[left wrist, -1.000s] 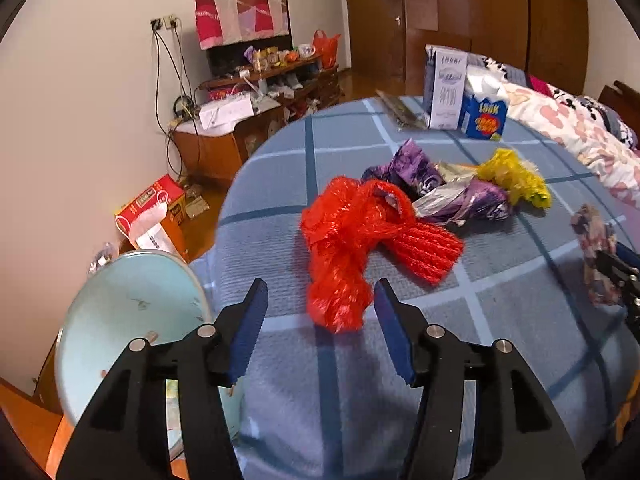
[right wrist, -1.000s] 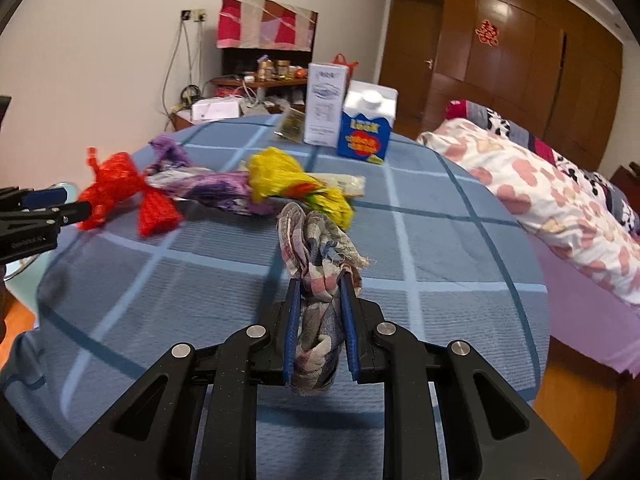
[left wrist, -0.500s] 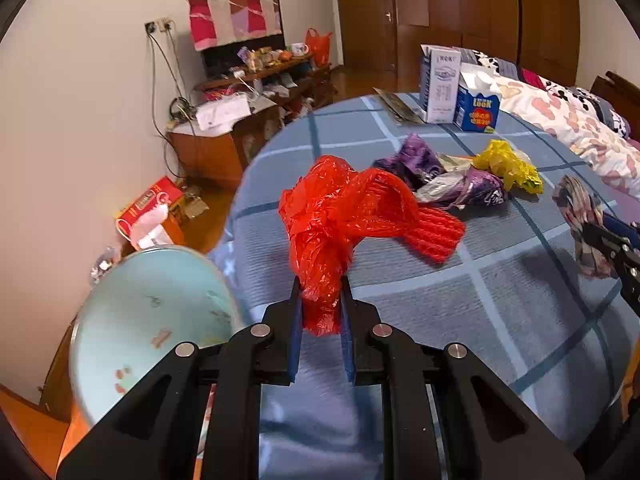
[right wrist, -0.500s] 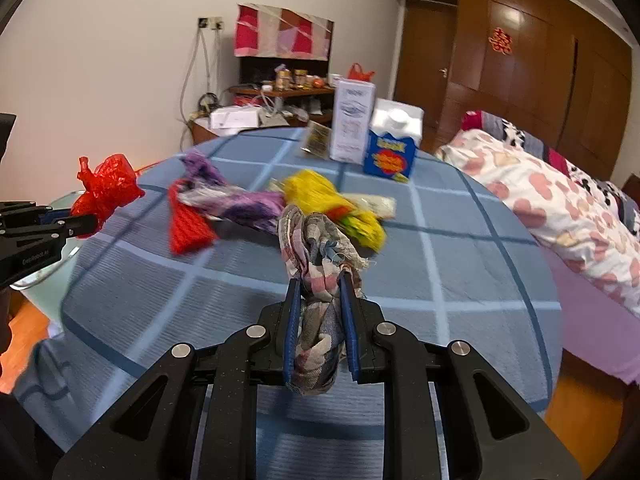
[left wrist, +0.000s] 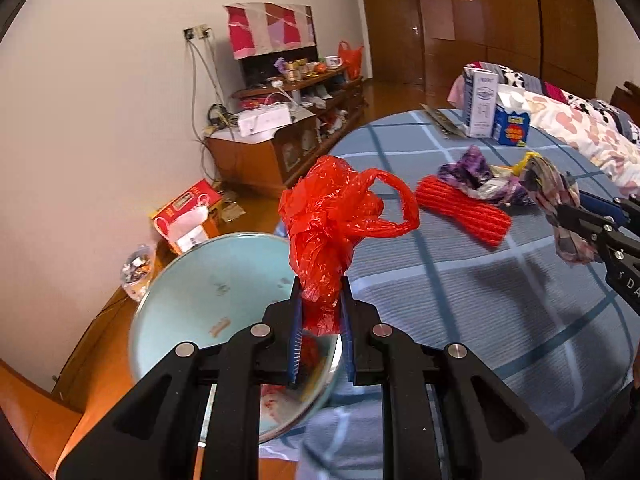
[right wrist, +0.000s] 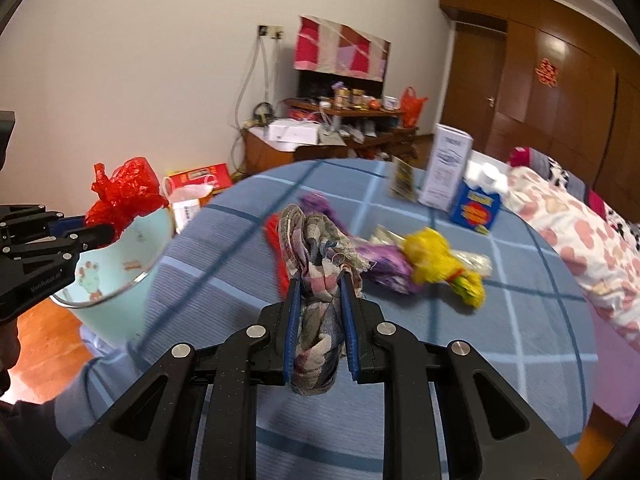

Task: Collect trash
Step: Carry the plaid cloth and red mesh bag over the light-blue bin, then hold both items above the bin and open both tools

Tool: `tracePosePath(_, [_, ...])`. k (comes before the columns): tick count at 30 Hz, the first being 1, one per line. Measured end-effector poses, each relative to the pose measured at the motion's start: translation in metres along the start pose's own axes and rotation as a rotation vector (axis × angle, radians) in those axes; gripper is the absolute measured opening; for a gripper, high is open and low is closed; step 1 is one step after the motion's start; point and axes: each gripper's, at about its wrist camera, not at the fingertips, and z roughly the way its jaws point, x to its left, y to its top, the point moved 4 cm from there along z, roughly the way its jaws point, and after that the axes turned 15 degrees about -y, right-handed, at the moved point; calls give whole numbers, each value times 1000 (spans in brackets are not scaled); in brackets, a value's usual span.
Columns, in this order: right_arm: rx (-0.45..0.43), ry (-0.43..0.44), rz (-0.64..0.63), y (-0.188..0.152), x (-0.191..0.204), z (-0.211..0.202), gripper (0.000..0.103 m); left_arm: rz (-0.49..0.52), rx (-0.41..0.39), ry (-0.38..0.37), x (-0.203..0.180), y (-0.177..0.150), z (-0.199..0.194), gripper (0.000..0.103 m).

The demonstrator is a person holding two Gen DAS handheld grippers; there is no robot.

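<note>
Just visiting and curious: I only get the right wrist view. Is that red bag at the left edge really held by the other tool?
Observer: Yes. In the left wrist view the left tool is shut on the red bag, with its blue pads pressing on the bag's lower end.
Operator: What's inside the bin?
Observer: The light blue bin shows only a few small scraps on its inner wall.
Operator: And the red thing behind my checked cloth?
Observer: A red ribbed piece, lying flat on the table beside the purple wrappers.

White wall (left wrist: 100, 92), orange wood floor (left wrist: 36, 412), dark wood wardrobe (left wrist: 560, 28), cluttered low cabinet (left wrist: 264, 152).
</note>
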Motion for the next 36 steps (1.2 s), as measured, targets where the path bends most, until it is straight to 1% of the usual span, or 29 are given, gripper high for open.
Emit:
tracePosePath(7, [-30,50,-63,16,40,2,20,-24,-9,49,24,-9,-9,16])
tracePosePath(19, [-67,121,-132,34,91,5,20,-57,-22,127,57,-19,-20,16])
tracePosePath(29, [-67,156,-159,43,118,13,20,-97,-29,169,83,-24,-27,16])
tracePosePath(36, [-72,174,-176,49,131,14,20,-115,-29,186,88,-25,-26,16])
